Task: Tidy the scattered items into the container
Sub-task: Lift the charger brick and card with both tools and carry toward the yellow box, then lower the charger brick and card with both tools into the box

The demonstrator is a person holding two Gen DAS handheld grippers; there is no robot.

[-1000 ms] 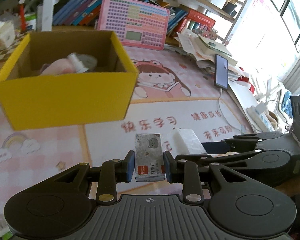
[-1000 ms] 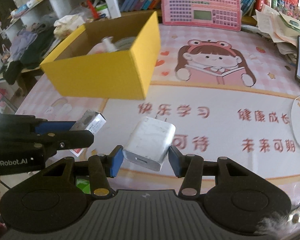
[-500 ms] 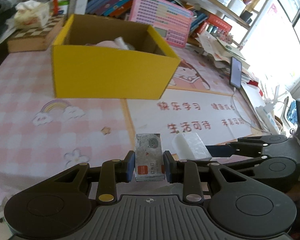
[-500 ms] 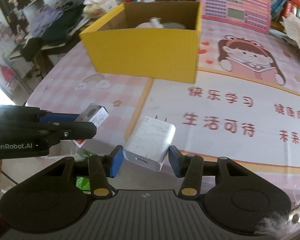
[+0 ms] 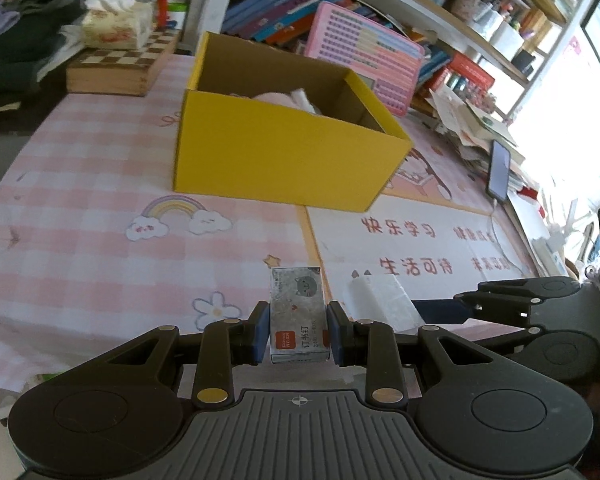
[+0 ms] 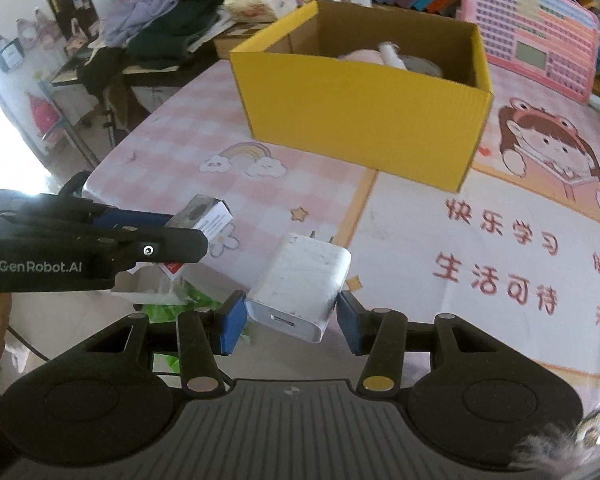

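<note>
My left gripper (image 5: 298, 334) is shut on a small grey staple box (image 5: 298, 312) with a cat picture, held above the pink mat. My right gripper (image 6: 292, 322) is shut on a white charger plug (image 6: 300, 286), prongs forward. The yellow cardboard box (image 5: 284, 160) stands ahead on the mat, open on top, with a pink item and a white item inside; it also shows in the right wrist view (image 6: 364, 120). The right gripper and charger show at the right in the left wrist view (image 5: 380, 300). The left gripper and staple box show at the left in the right wrist view (image 6: 204, 216).
A pink calculator toy (image 5: 364, 56) leans behind the box. A chessboard case (image 5: 120, 68) with a tissue pack lies at the back left. A phone (image 5: 500, 172) on a cable and paper piles lie at the right. Clothes (image 6: 160, 32) are heaped beyond the table's left edge.
Both grippers have drawn back and to the left with their items. The yellow box now lies farther away and more to the right in both views.
</note>
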